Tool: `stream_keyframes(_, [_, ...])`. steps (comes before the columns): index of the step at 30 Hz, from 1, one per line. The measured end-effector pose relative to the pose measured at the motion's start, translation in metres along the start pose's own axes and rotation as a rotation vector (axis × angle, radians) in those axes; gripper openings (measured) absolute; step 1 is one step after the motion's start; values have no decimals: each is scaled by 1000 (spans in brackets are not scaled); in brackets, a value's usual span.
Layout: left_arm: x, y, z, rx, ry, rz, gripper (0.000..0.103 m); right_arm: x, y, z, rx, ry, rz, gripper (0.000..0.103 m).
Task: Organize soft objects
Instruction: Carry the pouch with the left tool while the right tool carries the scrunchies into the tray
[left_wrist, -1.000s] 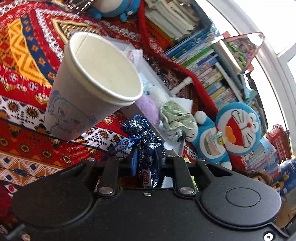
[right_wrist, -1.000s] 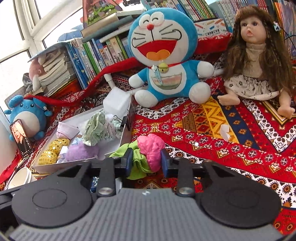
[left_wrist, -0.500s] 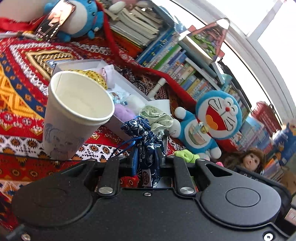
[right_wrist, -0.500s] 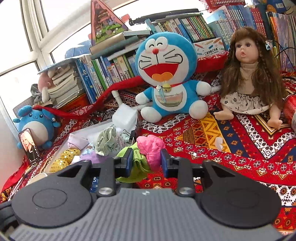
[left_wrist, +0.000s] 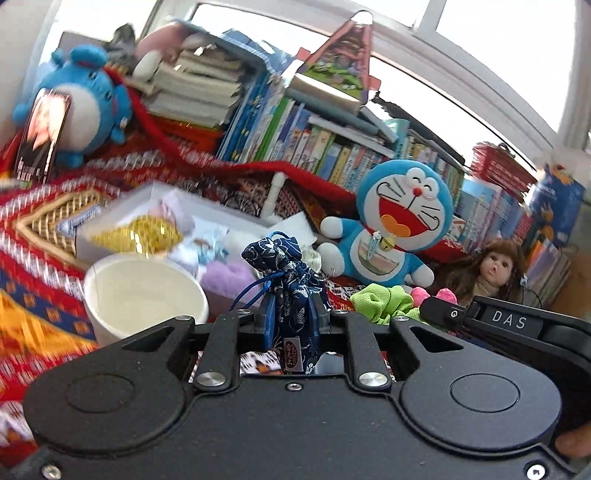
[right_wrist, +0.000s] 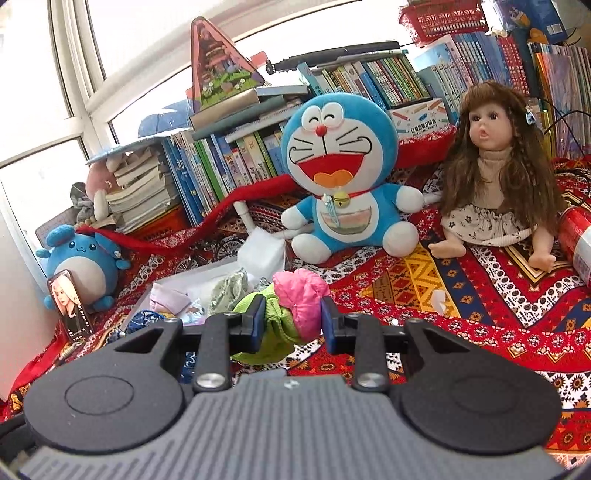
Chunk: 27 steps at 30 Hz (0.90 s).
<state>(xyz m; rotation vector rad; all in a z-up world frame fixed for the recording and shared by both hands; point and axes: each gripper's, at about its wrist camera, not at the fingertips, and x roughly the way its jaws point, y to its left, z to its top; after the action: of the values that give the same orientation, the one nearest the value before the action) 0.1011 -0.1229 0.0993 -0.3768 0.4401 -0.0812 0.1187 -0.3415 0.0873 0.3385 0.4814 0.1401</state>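
Note:
My left gripper (left_wrist: 291, 317) is shut on a dark blue patterned drawstring pouch (left_wrist: 288, 273), held upright above the red patterned cloth. Behind it lies a white box (left_wrist: 114, 218) with a gold scrunchie (left_wrist: 136, 236), a purple fluffy piece (left_wrist: 225, 277) and other soft items. My right gripper (right_wrist: 291, 321) is shut on a bundle of green cloth (right_wrist: 273, 328) and pink cloth (right_wrist: 303, 299). That bundle also shows in the left wrist view as green cloth (left_wrist: 380, 301), with the right gripper's black body beside it. The white box (right_wrist: 207, 277) sits just left of the bundle.
A white paper cup (left_wrist: 144, 295) stands close on the left. A blue cat plush (right_wrist: 340, 177), a long-haired doll (right_wrist: 495, 173), a round blue plush (right_wrist: 79, 258) with a phone (right_wrist: 70, 302) leaning on it, and rows of books (right_wrist: 229, 155) line the back. A red can (right_wrist: 578, 240) lies right.
The left gripper rose and rolled level with the pouch, so the paper cup dropped low and left in its view. The right gripper lifted the green and pink bundle a little higher.

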Motion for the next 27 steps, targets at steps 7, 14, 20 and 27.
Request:
stream_keyframes(7, [-22, 24, 50, 97, -35, -53, 17, -1, 18, 8, -21, -24, 30, 36])
stream_keyframes(14, [-28, 50, 105, 187, -39, -100, 17, 8, 43, 19, -46, -35, 70, 36])
stream_keyframes(20, [-19, 78, 138, 194, -26, -117, 17, 23, 66, 28, -66, -33, 94, 36])
stream_keyframes(27, [1, 101, 154, 250, -24, -76, 17, 43, 87, 36, -82, -17, 116, 36])
